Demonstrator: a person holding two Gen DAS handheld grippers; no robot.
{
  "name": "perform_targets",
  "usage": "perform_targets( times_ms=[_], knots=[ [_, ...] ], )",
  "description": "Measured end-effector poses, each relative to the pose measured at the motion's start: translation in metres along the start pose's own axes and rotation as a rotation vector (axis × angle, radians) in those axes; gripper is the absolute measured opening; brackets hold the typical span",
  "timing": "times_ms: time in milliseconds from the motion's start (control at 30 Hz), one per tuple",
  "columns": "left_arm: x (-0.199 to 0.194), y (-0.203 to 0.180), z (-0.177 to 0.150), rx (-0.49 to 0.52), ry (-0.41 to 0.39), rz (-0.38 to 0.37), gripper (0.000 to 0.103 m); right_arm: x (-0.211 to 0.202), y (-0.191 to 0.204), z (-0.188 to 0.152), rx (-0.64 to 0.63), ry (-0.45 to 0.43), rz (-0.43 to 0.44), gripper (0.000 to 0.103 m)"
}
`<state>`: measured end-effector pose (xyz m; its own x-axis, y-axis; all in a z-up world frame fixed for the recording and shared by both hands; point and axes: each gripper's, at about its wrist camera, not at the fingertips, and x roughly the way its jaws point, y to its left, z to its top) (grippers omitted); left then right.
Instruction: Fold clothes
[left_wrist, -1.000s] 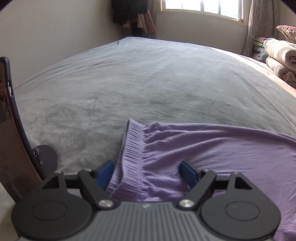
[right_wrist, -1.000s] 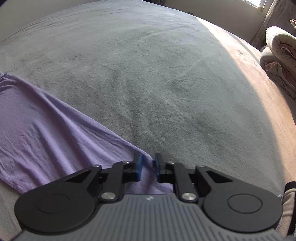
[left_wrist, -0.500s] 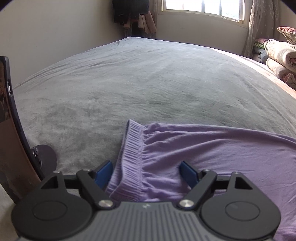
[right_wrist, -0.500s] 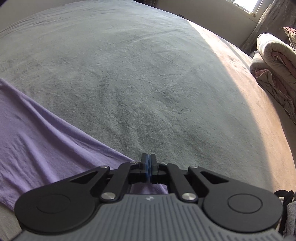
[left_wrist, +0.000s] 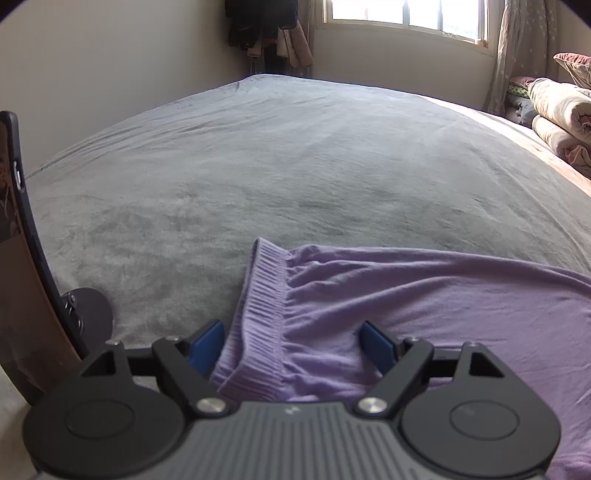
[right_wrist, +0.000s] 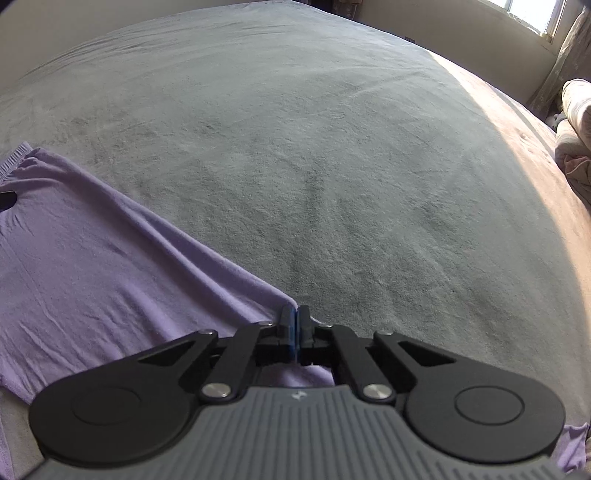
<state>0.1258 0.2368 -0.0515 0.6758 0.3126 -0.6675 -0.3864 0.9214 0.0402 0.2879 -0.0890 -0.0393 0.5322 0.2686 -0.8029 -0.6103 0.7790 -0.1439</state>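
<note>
The right hand-held gripper (right_wrist: 295, 332) now has its blue pads pressed flat together on the near hem of the purple pants (right_wrist: 92, 258); a second ago those pads stood a little apart with the cloth edge between them, so the pinch has closed in the last moment and this end of the garment is, as far as I can judge, secured. The left hand-held gripper (left_wrist: 291, 343) has not changed: its pads (left_wrist: 207, 341) stay spread wide on either side of the ribbed waistband (left_wrist: 258, 295), the band running up between them, nothing clamped. Ahead of both grippers the pants lie spread along the near edge of the grey bed (left_wrist: 295, 166), stretched from the waistband at the left gripper across to the hem at the right gripper, with shallow creases but no visible fold in the length that shows. With one end held and the other only straddled, the garment would drag or twist if lifted now; I would expect the left pads to need to close on the waistband before the cloth can be carried over itself, though the pictures do not settle which fold is intended. Beyond the cloth the bed runs bare to the far wall, where a window (left_wrist: 406, 18) sits ahead and rolled bedding (left_wrist: 561, 114) lies far to the right.
</note>
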Motion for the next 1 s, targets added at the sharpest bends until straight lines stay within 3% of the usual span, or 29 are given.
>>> perform_targets(
  times_ms=[200, 233, 367, 400, 433, 1000],
  knots=[
    [-0.001, 0.001, 0.001, -0.004, 0.000, 0.000, 0.083, -0.019, -0.005, -0.011, 0.076, -0.031, -0.042, 0.002],
    [-0.001, 0.000, 0.001, -0.005, 0.001, 0.002, 0.083, -0.022, -0.006, -0.012, 0.089, -0.036, -0.049, 0.010],
    [-0.007, -0.004, 0.004, -0.005, 0.005, -0.016, 0.083, -0.034, -0.009, -0.019, 0.140, -0.057, -0.076, 0.025],
    [-0.010, -0.006, 0.005, -0.005, 0.002, -0.020, 0.083, -0.037, -0.010, -0.021, 0.152, -0.062, -0.083, 0.039],
    [-0.013, -0.008, 0.005, -0.001, -0.006, -0.022, 0.083, -0.043, -0.010, -0.027, 0.160, -0.071, -0.088, 0.043],
    [-0.077, -0.050, -0.003, 0.059, -0.084, -0.235, 0.083, -0.189, 0.010, -0.182, 0.449, -0.047, -0.185, 0.047]
  ],
)
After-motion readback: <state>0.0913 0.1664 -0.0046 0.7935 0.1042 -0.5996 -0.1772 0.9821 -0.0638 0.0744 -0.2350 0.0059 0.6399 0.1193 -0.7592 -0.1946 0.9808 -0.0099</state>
